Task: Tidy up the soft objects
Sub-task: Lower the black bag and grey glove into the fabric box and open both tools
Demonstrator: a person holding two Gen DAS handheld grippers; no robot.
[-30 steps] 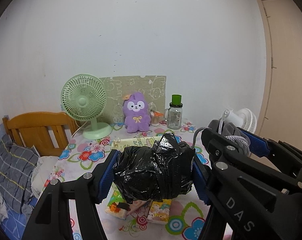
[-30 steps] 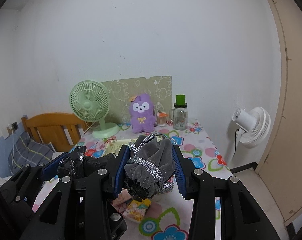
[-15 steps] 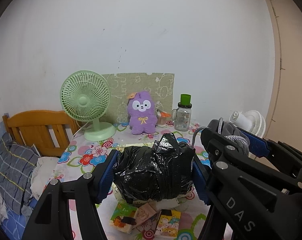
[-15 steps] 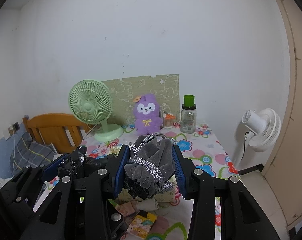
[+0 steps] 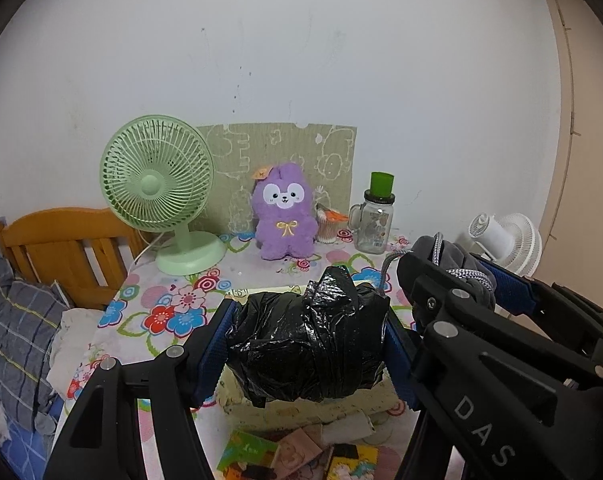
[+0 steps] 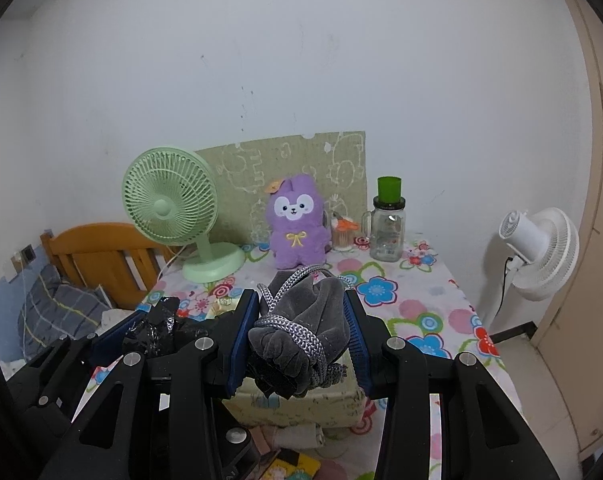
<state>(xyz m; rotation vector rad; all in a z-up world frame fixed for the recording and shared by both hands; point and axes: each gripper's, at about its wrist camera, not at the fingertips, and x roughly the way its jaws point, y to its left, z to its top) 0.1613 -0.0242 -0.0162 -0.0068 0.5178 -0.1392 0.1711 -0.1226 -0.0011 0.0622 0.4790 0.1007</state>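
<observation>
White wall backs a floral table (image 6: pixel 421 308) whose pale box (image 6: pixel 301 404) has drawn closer beneath both loads. Above the box, the left gripper (image 5: pixel 307 344) pinches a black bag bundle (image 5: pixel 305 340); beside it, the right gripper (image 6: pixel 301 336) pinches a grey pouch (image 6: pixel 301 320), likely for dropping in.

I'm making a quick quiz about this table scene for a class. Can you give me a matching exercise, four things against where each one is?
Things:
1. black plastic bundle
2. grey cloth pouch
3. purple plush toy
4. glass jar

Places:
A. standing at the back, between the green fan and the jar
B. clamped in the right tongs
C. at the back, right of the plush toy
D. clamped in the left tongs

Pairs: 1-D, 2-B, 3-A, 4-C
</observation>
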